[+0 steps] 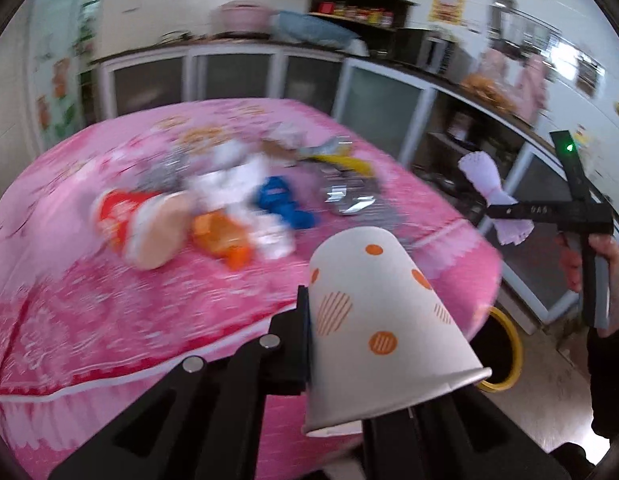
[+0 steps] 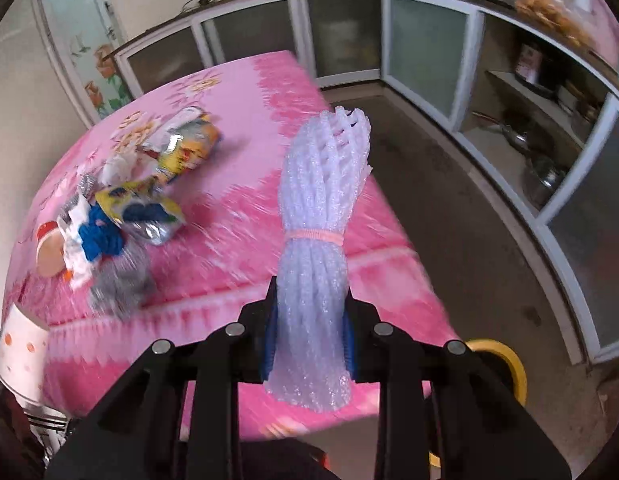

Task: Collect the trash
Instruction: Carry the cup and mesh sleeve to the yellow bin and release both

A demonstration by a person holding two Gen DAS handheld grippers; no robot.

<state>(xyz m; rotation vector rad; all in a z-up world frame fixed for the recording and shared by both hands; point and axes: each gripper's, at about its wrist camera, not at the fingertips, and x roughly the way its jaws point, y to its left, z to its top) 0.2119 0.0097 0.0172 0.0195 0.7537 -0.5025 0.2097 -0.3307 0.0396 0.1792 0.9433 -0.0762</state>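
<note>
My left gripper (image 1: 373, 344) is shut on a white paper cup with orange dots (image 1: 373, 312), held upside down above the table's near edge. My right gripper (image 2: 309, 336) is shut on a bundle of white foam net (image 2: 321, 216) tied with a pink band, held over the table's right edge; it also shows in the left wrist view (image 1: 489, 188). A heap of trash lies on the pink tablecloth (image 1: 149, 312): a red and white cup (image 1: 137, 224), orange wrapper (image 1: 225, 240), blue wrapper (image 1: 281, 200), silver foil packet (image 1: 349, 196), yellow snack bags (image 2: 181, 152). The paper cup also shows in the right wrist view (image 2: 21, 348).
A bin with a yellow rim (image 1: 505, 348) stands on the floor off the table's right corner, also in the right wrist view (image 2: 505, 364). Glass-door cabinets (image 1: 381, 104) with a cluttered counter run along the back and right. The grey floor (image 2: 469, 220) lies between table and cabinets.
</note>
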